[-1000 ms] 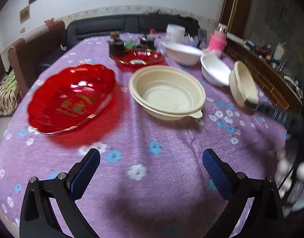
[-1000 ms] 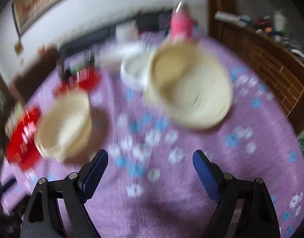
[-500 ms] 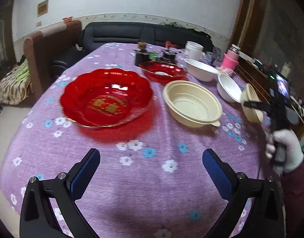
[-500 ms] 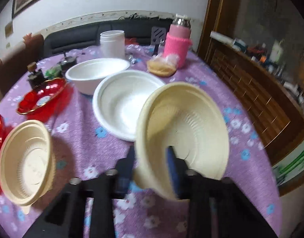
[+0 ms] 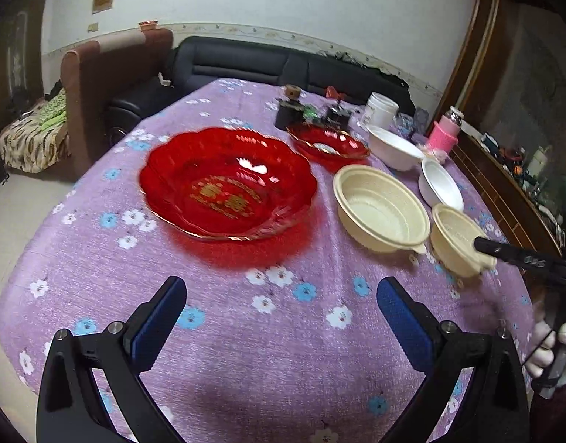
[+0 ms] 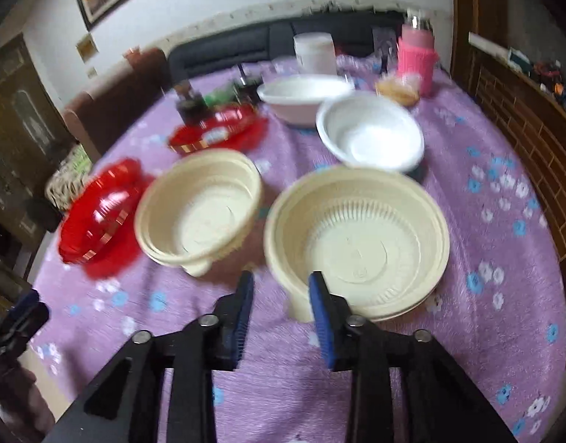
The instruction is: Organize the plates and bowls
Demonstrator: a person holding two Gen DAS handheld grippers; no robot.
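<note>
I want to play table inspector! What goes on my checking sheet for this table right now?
Surface: round table under a purple flowered cloth.
Job's things: big red plate, small red plate, two cream bowls, two white bowls, all apart and unstacked.
Clutter: pink bottle, white jar, dark jars at the far edge.
Grippers: left gripper open, holding nothing; right gripper jaws opening, the nearer cream bowl's rim between them.
Cables: nothing seen.
Surroundings: black sofa, brown armchair, wooden cabinet.
</note>
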